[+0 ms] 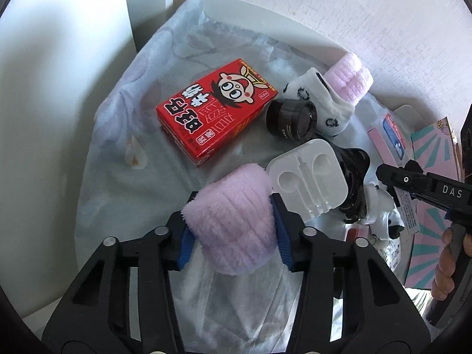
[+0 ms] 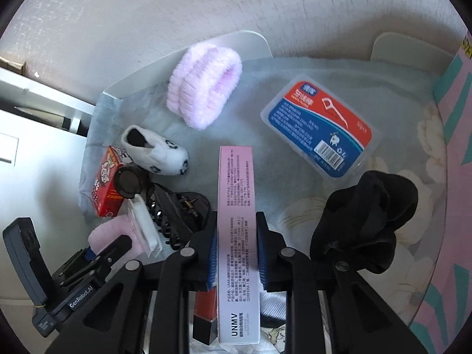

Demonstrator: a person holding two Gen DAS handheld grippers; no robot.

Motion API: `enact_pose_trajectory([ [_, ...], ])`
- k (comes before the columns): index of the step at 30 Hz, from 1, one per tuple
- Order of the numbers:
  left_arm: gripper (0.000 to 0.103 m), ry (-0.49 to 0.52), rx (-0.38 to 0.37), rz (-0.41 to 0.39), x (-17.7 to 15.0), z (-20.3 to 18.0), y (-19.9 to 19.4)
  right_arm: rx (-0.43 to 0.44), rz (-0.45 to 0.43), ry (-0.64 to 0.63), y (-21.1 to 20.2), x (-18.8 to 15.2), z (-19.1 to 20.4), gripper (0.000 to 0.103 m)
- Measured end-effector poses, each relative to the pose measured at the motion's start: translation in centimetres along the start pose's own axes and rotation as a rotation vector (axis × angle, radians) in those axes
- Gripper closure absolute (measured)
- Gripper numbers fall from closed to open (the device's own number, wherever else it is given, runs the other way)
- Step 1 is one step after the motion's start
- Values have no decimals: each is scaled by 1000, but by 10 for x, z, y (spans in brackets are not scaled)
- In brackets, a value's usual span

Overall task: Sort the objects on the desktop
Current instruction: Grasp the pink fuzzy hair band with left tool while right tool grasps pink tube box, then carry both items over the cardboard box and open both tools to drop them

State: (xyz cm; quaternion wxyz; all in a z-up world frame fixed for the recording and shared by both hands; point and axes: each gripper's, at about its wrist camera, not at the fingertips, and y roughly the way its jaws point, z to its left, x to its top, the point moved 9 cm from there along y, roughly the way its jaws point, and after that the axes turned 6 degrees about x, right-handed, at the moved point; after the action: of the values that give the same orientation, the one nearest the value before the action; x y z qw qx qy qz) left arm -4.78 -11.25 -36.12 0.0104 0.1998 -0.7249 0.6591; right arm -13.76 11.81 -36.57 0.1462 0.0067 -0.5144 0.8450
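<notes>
My left gripper (image 1: 231,209) is shut on a fluffy pink roll (image 1: 233,224), held just above the pale blue cloth (image 1: 141,135). Ahead lie a red milk carton (image 1: 215,109), a dark round jar (image 1: 292,116), a white patterned sock (image 1: 321,100), a second pink roll (image 1: 348,79) and a white earphone tray (image 1: 309,183). My right gripper (image 2: 236,243) is shut on a long pink UNMV box (image 2: 237,230). A floss pick box (image 2: 320,126) and a black sock (image 2: 365,218) lie to its right.
A black hair clip (image 2: 174,215) and a red lipstick (image 2: 203,318) lie by the right gripper. A pink-and-teal striped box (image 2: 454,177) stands at the right edge. A white wall (image 2: 177,8) backs the table. The other gripper shows in each view (image 1: 424,191).
</notes>
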Motion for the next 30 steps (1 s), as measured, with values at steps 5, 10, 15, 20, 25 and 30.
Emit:
enact_pose_trajectory([
  [5, 62, -16, -3, 7, 1, 5, -7, 1, -14, -3, -6, 0, 3, 82],
  [10, 62, -31, 7, 12, -9, 21, -4, 2, -12, -4, -6, -5, 4, 82],
  [15, 62, -34, 25, 15, -16, 29, 0, -12, -13, -14, -2, -10, 5, 82],
  [20, 62, -27, 41, 13, -20, 35, -8, -27, -21, -20, -2, -10, 5, 82],
  [25, 62, -4, 77, -18, -19, 43, -30, -33, -28, -23, -3, -9, 6, 82],
  [30, 62, -4, 86, -49, -8, 46, -56, -32, -50, -26, -12, -6, 11, 82],
])
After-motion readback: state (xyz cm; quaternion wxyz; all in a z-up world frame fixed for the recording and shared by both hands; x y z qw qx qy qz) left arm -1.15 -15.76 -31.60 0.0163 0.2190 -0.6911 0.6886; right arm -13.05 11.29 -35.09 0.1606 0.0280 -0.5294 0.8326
